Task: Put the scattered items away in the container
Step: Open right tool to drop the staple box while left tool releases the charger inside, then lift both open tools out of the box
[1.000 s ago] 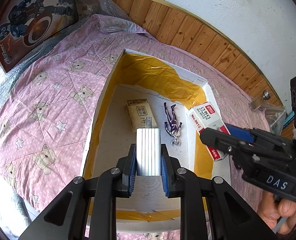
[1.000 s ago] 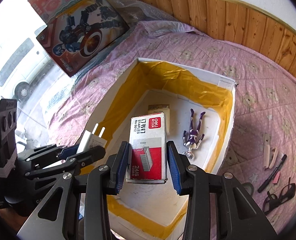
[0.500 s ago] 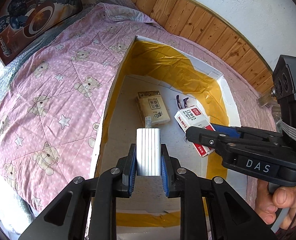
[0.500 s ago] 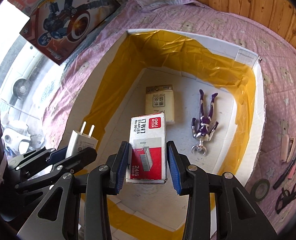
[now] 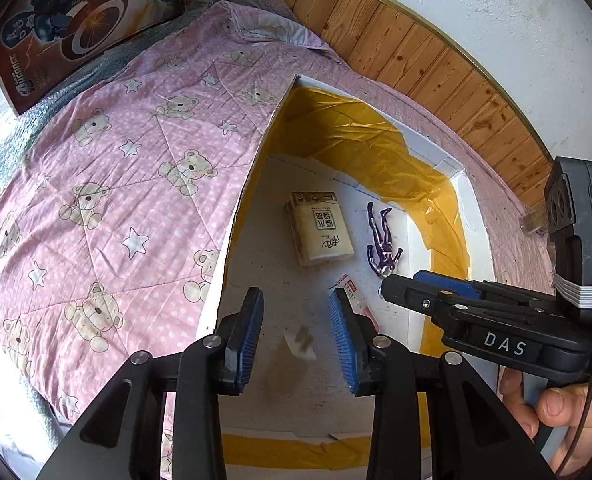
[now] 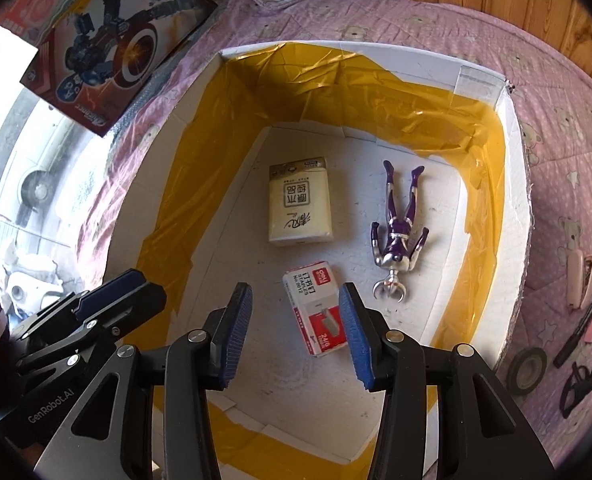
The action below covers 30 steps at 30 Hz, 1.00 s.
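Over the white box [image 6: 511,128] with the yellow-taped walls, both grippers hang with jaws spread wide and nothing in them: left gripper [image 5: 297,334] above a blurry white charger [image 5: 300,345] near the box's close end, right gripper [image 6: 294,330] right above the red-and-white staples box [image 6: 315,312] lying flat on the box floor. Further into the box sit a tissue pack [image 6: 299,204] and, to its right, a purple toy figure [image 6: 397,236] lying flat, while outside the box on the pink bear quilt [image 6: 567,152] are a tape roll [image 6: 529,368], pen [image 6: 585,316] and glasses [image 6: 587,376].
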Each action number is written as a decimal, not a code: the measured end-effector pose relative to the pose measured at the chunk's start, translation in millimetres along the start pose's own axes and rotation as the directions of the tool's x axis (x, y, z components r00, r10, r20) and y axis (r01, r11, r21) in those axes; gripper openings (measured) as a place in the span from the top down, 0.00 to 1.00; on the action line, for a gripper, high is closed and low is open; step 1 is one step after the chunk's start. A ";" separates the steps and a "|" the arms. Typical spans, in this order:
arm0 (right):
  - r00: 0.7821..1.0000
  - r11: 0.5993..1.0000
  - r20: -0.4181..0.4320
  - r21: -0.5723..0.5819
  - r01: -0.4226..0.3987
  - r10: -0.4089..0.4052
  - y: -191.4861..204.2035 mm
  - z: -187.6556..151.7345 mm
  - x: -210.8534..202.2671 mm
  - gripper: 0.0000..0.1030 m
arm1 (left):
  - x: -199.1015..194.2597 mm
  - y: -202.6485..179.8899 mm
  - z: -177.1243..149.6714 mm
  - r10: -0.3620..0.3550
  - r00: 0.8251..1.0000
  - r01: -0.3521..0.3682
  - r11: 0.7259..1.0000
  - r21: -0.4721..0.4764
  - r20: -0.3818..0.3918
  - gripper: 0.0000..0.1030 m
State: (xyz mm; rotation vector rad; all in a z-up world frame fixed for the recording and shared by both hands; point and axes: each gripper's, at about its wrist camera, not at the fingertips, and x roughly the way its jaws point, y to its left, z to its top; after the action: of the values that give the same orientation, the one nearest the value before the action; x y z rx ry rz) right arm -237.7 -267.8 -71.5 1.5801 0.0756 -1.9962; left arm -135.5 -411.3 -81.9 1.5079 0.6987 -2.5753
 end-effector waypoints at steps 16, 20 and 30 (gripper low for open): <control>0.998 0.994 0.054 -0.108 0.020 -0.015 17.7 -34.5 -34.9 0.53 | -14.5 -26.8 -24.6 -0.028 1.000 0.028 0.998 0.049 -0.011 0.64; 0.997 0.993 0.071 -0.113 0.022 -0.014 18.5 -44.4 -45.3 0.53 | -19.5 -32.0 -33.2 -0.031 0.999 0.032 0.998 0.056 -0.010 0.63; 0.994 0.996 0.111 -0.088 0.011 -0.001 12.7 -75.0 -67.0 0.53 | -36.7 -48.3 -52.6 -0.044 0.999 0.044 0.995 0.088 0.000 0.63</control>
State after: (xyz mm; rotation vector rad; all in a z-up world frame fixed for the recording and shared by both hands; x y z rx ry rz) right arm -158.0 -221.9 -29.1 1.4133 0.1236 -2.0528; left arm -88.1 -351.9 -56.1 1.5307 0.6336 -2.6734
